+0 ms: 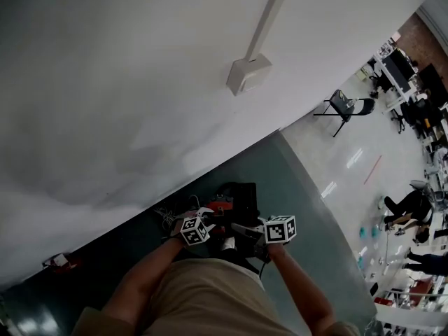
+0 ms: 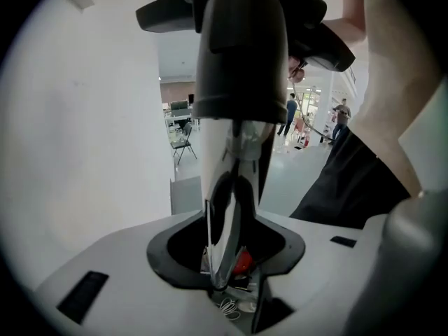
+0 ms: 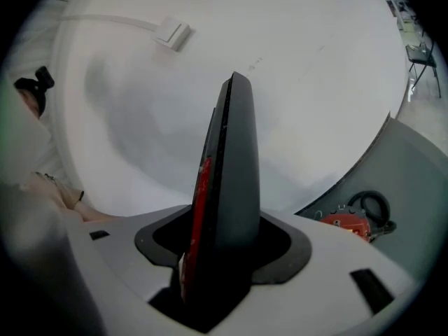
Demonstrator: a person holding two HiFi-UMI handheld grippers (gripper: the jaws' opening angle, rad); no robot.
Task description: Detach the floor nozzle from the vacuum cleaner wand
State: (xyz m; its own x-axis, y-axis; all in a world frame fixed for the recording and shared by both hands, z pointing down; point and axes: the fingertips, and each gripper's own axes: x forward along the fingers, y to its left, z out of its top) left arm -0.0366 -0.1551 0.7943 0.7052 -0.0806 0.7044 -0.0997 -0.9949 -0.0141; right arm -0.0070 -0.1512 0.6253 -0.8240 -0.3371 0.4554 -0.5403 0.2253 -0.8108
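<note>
In the head view my two grippers sit close together in front of my body, the left gripper [image 1: 201, 224] beside the right gripper [image 1: 253, 231]. Black and red vacuum parts [image 1: 231, 198] lie just beyond them on the floor. In the left gripper view my left gripper [image 2: 234, 208] is shut on the vacuum wand [image 2: 238, 54], a pale tube with a black collar rising between the jaws. In the right gripper view my right gripper [image 3: 224, 257] holds a black part with a red edge, apparently the floor nozzle [image 3: 234, 166]. That part fills the jaw gap and hides the pads.
A white wall with a cable duct and box [image 1: 248, 74] stands straight ahead. A teal floor strip [image 1: 287, 180] runs along its foot. A red unit with a black hose [image 3: 348, 222] lies on it. A folding chair [image 1: 343, 107] and people [image 1: 409, 205] are far right.
</note>
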